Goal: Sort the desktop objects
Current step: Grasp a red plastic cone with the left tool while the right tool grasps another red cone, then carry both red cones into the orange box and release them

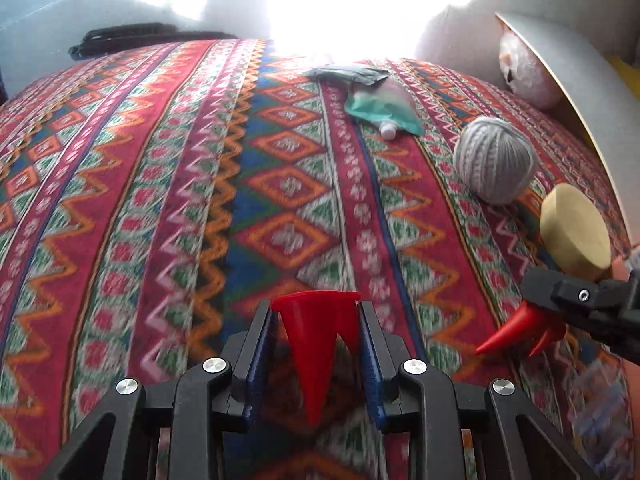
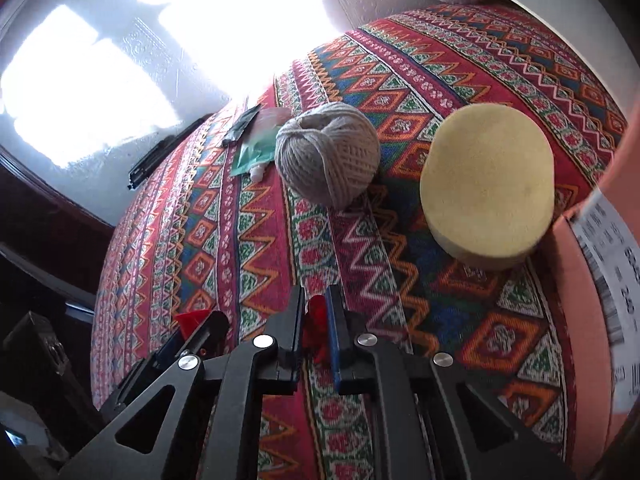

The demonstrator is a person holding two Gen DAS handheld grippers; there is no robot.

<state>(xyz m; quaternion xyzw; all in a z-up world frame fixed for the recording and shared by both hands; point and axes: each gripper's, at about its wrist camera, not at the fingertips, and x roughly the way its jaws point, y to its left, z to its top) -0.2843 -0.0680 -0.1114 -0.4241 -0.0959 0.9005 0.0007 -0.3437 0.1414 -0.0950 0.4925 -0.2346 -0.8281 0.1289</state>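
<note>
My left gripper points steeply down, its jaws drawn in and pressing on a red cone whose tip hangs down between them. My right gripper tilts down just as steeply, its jaws nearly together and pinching a red cone piece. From my left wrist I see the right gripper off to the side, red points sticking out.

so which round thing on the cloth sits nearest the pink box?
The yellow sponge, a flat disc lying right beside the box; the grey yarn ball lies farther away.
</note>
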